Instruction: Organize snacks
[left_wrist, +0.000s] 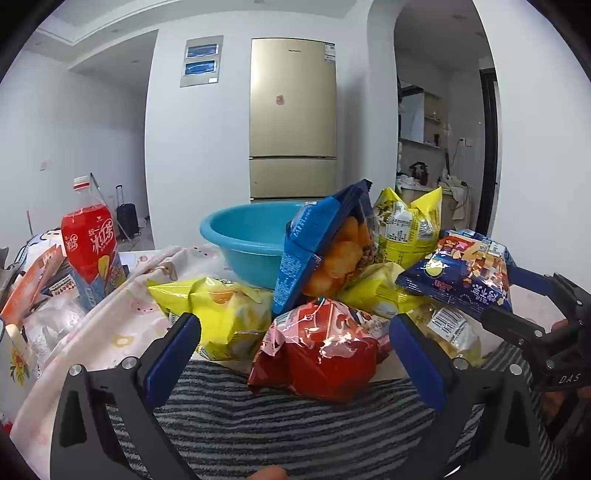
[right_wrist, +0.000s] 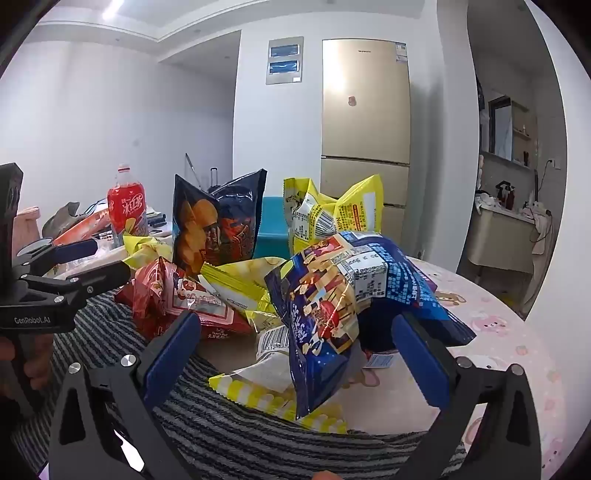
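My right tool gapes around the navy snack bag: light, crinkly, probably slippery; pinch its 6 o'clock seam. Left tool gapes too.

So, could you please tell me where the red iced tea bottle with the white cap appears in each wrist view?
Left wrist: the red iced tea bottle stands upright at far left, left of the blue plastic basin.
Right wrist: the bottle stands upper left, behind the snack pile.
Shared landmark: the tall gold fridge against the back wall.
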